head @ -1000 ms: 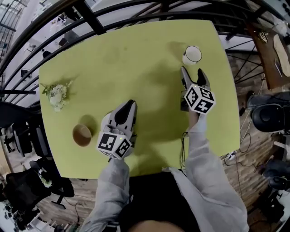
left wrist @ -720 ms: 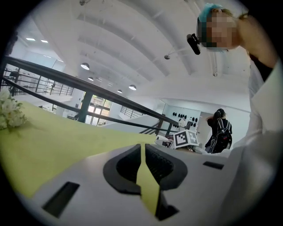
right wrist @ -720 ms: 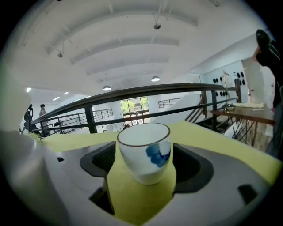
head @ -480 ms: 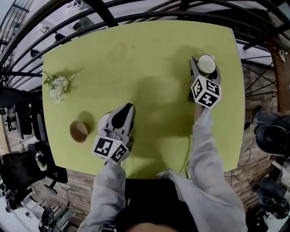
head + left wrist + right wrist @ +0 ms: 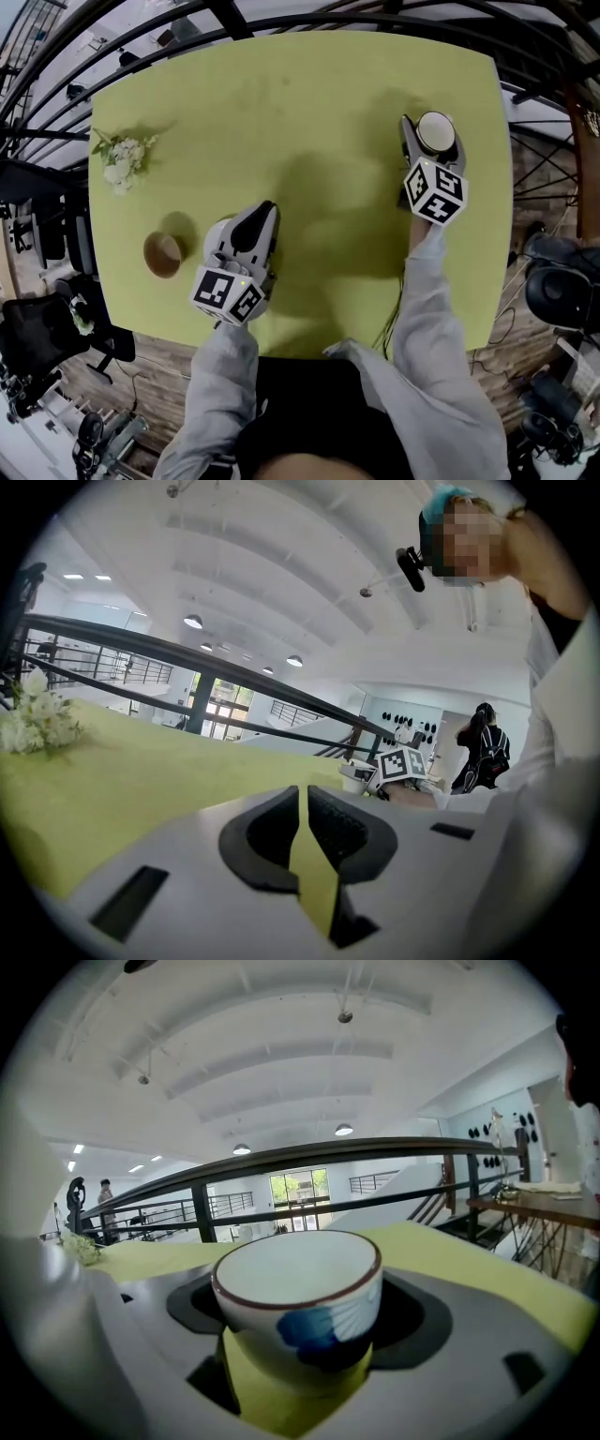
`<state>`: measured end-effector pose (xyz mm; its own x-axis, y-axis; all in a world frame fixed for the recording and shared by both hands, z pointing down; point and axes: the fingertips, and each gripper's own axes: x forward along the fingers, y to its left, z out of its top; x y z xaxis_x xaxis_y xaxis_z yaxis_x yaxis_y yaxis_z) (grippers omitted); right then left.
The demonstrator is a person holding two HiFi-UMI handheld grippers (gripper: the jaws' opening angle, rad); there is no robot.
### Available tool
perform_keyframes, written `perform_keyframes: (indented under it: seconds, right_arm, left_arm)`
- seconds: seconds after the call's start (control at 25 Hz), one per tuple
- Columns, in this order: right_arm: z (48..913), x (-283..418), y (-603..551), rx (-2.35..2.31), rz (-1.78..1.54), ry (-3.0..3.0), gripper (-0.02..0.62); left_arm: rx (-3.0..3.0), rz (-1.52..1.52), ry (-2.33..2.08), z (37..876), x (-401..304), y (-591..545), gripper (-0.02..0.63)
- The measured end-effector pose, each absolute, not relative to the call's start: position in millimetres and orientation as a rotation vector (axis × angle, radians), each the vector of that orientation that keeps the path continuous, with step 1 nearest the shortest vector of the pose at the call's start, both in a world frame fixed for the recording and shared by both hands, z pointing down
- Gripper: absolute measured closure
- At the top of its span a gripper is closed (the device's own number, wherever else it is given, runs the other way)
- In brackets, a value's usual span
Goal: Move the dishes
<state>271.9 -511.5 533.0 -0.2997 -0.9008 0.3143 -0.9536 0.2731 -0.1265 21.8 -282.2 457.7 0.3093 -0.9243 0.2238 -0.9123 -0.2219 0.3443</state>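
Note:
A white cup with a brown rim and a blue mark stands at the far right of the yellow-green table. My right gripper reaches around it, its jaws closed against the cup's sides, one on each side. A brown cup stands near the table's left front edge. My left gripper rests on the table just right of the brown cup, apart from it. Its jaws are shut to a thin slit with nothing between them.
A small bunch of white flowers lies at the table's left edge, also in the left gripper view. Black railings run beyond the table's far edge. Another person stands in the background.
My right gripper has moved forward to the white cup, and its jaws now sit around the cup. The left gripper has hardly moved.

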Motion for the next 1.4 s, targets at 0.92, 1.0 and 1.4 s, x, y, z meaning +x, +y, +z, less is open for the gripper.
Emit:
perform_keyframes:
  seconds: [0.92, 1.0, 1.4]
  right_arm:
    - [492.6, 127.3, -267.7, 1.264, 0.545, -2.578, 0.161]
    - [492.5, 113.8, -248.9, 1.220, 0.525, -2.590, 0.161]
    - [532.4, 71.5, -201.2, 0.949, 0.407, -2.624, 0.161]
  left_arm:
    - [2.140, -0.040, -1.712, 451.7, -78.5, -106.8, 0.563]
    - [2.120, -0.038, -1.728, 455.0, -87.8, -92.7, 0.563]
    - [2.022, -0.031, -1.779, 472.6, -119.8, -50.4, 0.563]
